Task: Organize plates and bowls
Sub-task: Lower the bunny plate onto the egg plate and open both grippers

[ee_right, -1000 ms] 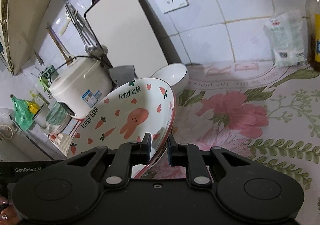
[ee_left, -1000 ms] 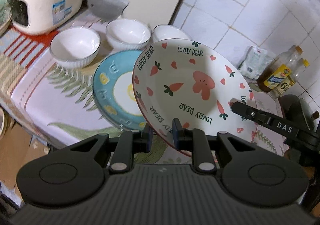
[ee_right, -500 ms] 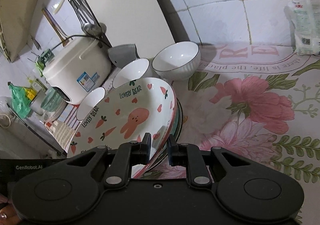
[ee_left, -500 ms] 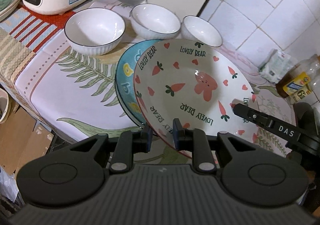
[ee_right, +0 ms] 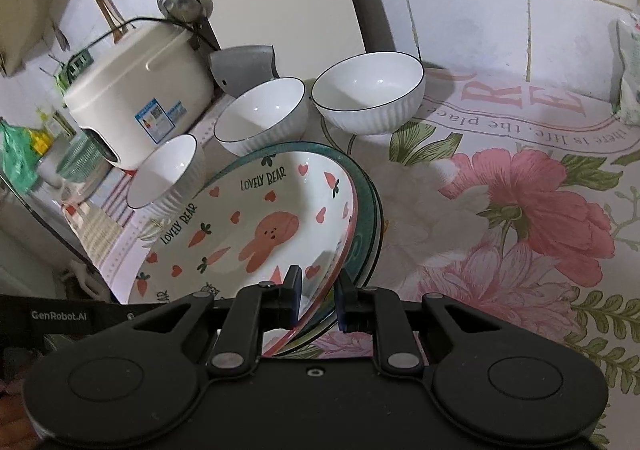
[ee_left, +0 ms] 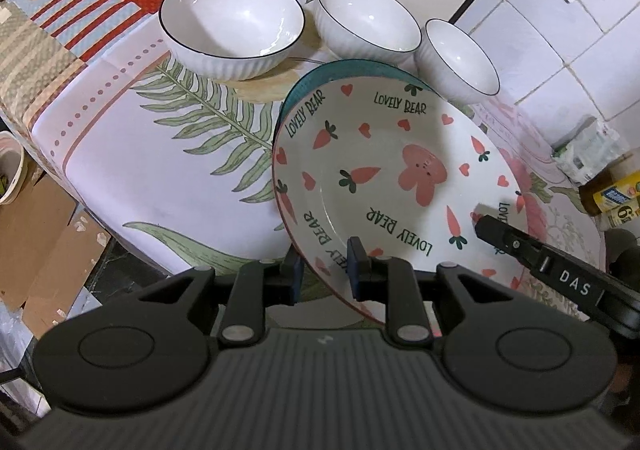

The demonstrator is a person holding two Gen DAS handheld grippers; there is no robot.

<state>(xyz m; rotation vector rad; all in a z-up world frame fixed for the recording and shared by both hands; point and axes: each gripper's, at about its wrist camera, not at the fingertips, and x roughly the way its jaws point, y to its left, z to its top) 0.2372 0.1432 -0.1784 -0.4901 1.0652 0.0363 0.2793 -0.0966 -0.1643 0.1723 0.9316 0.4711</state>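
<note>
A white plate [ee_left: 400, 178] with carrots, hearts and a pink bear is held by its rim between both grippers. My left gripper [ee_left: 324, 270] is shut on its near edge. The right gripper [ee_right: 318, 290] is shut on the opposite edge and shows in the left wrist view as a black finger [ee_left: 516, 242]. The plate [ee_right: 256, 226] hangs slightly tilted, right over a teal plate [ee_left: 304, 90] whose rim [ee_right: 364, 210] peeks out; I cannot tell if they touch. Three white ribbed bowls [ee_left: 232, 22] [ee_left: 368, 18] [ee_left: 460, 58] stand in a row behind.
A cream rice cooker [ee_right: 140, 98] and a grey cleaver blade [ee_right: 244, 66] stand behind the bowls. Bottles [ee_left: 616, 198] and a packet [ee_left: 588, 154] are at the right by the tiled wall. The table edge [ee_left: 80, 186] drops to cardboard on the floor at the left.
Both grippers have carried the bear plate down and leftward over the teal plate, which is now almost fully covered. The bowls now appear closer.
</note>
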